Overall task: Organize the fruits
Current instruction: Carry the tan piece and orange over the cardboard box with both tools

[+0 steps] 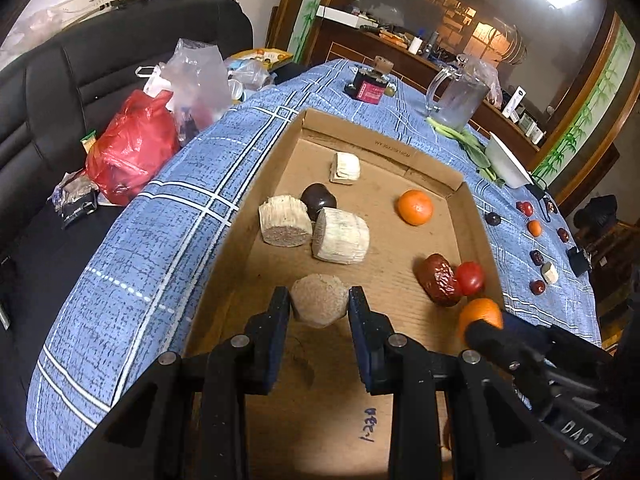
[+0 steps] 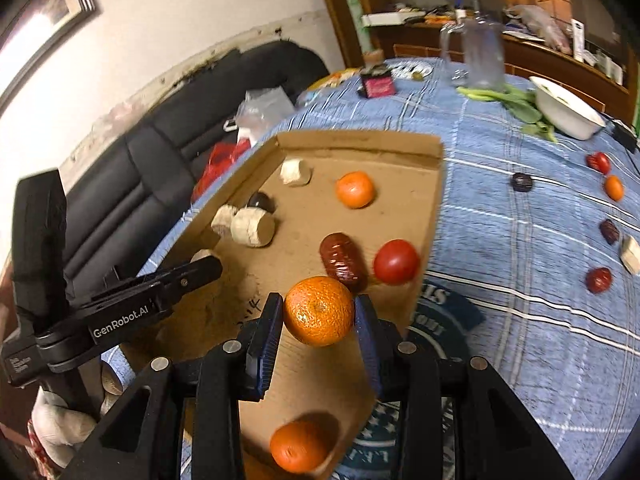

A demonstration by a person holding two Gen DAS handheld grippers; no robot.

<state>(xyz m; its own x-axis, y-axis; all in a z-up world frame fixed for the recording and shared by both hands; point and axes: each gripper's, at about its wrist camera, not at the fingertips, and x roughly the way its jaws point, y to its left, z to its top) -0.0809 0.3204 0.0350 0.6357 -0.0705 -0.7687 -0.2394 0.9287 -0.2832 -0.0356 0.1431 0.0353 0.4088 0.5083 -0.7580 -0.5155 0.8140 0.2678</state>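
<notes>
Inside a shallow cardboard box [image 1: 256, 216] on a blue plaid desk, the left gripper [image 1: 319, 304] has its jaws clamped on a pale, fibrous sugarcane chunk [image 1: 319, 305], held just above the box floor. The right gripper [image 2: 318, 312] grips a glossy, dimpled mandarin [image 2: 319, 310] over the near corner (a second mandarin [image 2: 298, 446] lies below). White lettering on the left tool reads "GenRobot.AI"; the box wall's print is too small to read.
</notes>
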